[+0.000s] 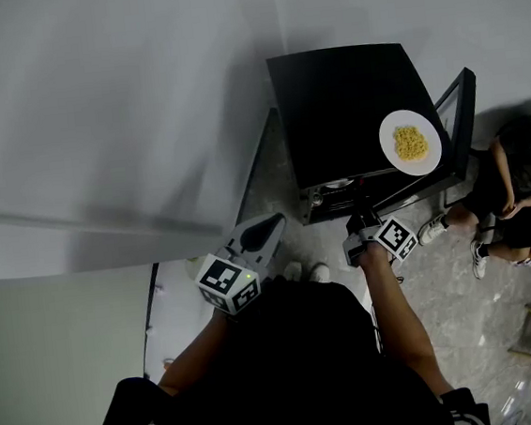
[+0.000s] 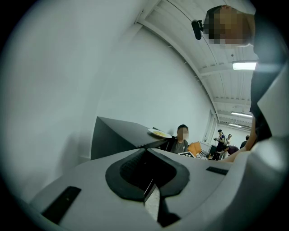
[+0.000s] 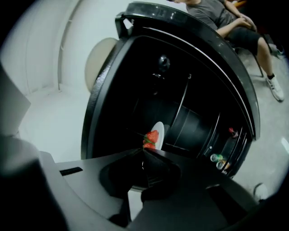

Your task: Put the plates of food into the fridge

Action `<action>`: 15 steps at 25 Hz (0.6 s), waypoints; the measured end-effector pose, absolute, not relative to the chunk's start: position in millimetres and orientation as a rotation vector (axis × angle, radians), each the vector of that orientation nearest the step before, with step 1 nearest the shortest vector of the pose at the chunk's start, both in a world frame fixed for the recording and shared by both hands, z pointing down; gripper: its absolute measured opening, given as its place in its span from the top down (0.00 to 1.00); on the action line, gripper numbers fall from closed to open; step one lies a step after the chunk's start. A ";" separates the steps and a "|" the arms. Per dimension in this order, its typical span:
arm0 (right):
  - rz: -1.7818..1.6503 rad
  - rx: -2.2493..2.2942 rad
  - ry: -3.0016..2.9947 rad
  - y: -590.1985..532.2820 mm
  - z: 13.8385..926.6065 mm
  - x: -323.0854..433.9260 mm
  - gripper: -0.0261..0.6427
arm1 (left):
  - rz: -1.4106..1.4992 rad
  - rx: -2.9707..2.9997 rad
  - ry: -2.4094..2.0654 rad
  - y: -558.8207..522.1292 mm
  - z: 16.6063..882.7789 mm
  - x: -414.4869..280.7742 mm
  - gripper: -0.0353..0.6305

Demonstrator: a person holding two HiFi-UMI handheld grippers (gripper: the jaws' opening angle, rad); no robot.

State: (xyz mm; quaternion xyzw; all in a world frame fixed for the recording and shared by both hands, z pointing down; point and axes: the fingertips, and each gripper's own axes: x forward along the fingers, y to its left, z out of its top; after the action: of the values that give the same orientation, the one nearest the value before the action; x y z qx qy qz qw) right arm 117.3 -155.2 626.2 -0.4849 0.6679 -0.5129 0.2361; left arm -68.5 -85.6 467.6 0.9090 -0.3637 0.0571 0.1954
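Both closed and empty, the left tool (image 1: 269, 231) and right tool (image 1: 361, 210) are hovering before the open black fridge (image 1: 339, 105), whose top is carrying a white plate of yellow noodles (image 1: 390, 137), likely needing a level rim grip.

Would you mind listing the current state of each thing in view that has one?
fridge door: open.
plate of yellow food: on top of the fridge, not yet inside.
plate of strawberries: inside the fridge.
left gripper: shut, empty.
right gripper: shut, empty.
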 end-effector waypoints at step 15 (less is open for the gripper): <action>-0.908 -1.370 2.398 -94.2 538.6 90.1 0.92 | 0.120 2.601 -0.942 -76.5 460.4 -56.0 0.91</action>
State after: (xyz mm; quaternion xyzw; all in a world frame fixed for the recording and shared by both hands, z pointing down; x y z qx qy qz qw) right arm 90.1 -94.2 538.6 -0.4678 0.8193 -0.3103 0.1169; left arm -56.0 -76.5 460.4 0.9231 -0.3342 0.0425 0.1854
